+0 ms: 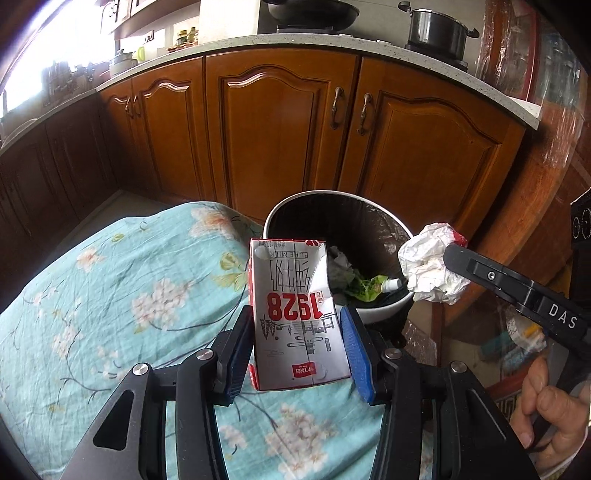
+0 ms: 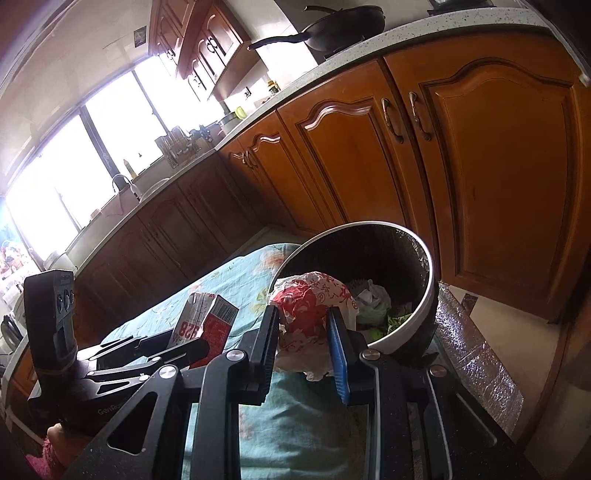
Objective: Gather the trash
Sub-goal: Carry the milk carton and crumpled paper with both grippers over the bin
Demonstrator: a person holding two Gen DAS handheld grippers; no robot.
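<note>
My left gripper (image 1: 297, 314) is shut on a white and red milk carton (image 1: 295, 314), held upside down above the floral cloth. The same carton (image 2: 201, 325) shows at the left of the right wrist view. My right gripper (image 2: 303, 314) is shut on a crumpled white and red paper wrapper (image 2: 314, 306); in the left wrist view this wrapper (image 1: 430, 264) hangs at the right rim of the bin. The round bin (image 1: 384, 314) with a black liner stands just beyond both grippers, with green scraps and paper inside. Its white rim (image 2: 406, 332) is close behind the wrapper.
A table under a light blue floral cloth (image 1: 110, 295) lies below the grippers. Brown cabinet doors (image 1: 273, 129) stand behind the bin under a pale worktop with a wok (image 1: 314, 13) and a pot (image 1: 437, 31). A person's hand (image 1: 550, 410) holds the right gripper's handle.
</note>
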